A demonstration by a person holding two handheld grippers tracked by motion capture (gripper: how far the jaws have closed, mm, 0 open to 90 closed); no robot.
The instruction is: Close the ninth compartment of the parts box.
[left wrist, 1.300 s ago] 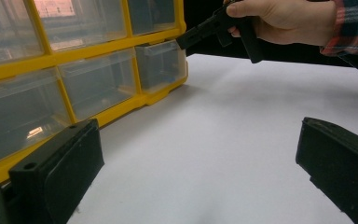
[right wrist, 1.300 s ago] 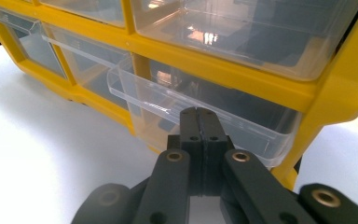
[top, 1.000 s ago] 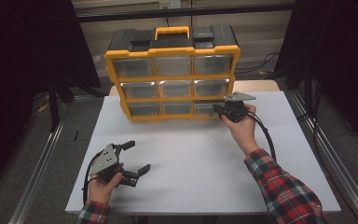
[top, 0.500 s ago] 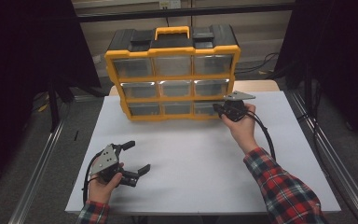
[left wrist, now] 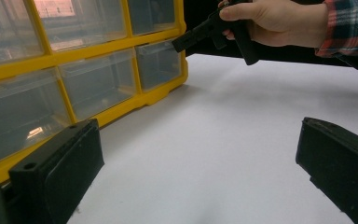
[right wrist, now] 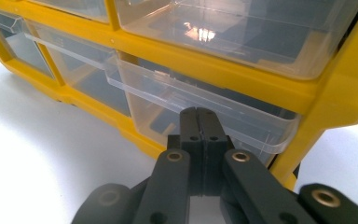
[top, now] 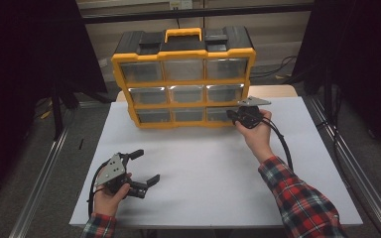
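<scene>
Step in hand: opening the bottom-right drawer point(right wrist: 205, 100) of the yellow drawer box point(top: 183, 79), which stands at the far edge of the white table point(top: 218, 173). The box has 3 rows of 3 clear drawers. The right gripper point(top: 239, 115) sits at that drawer's front, jaws pressed together w/ nothing between them. In the right gripper view its tips point(right wrist: 199, 122) rest just under the drawer's clear lip, prob. touching it, though contact is hard to confirm from that angle. The drawer looks a bit proud of the frame, so likely partly out already.

The left gripper point(top: 141, 171) is well apart, near the front-left of the table, jaws wide and empty, aimed toward the box.

Next move, as I read it: hook the closed tips behind the lip and pull straight back toward the person, level w/ the table. The box may slide, so the left gripper could brace its side.
</scene>
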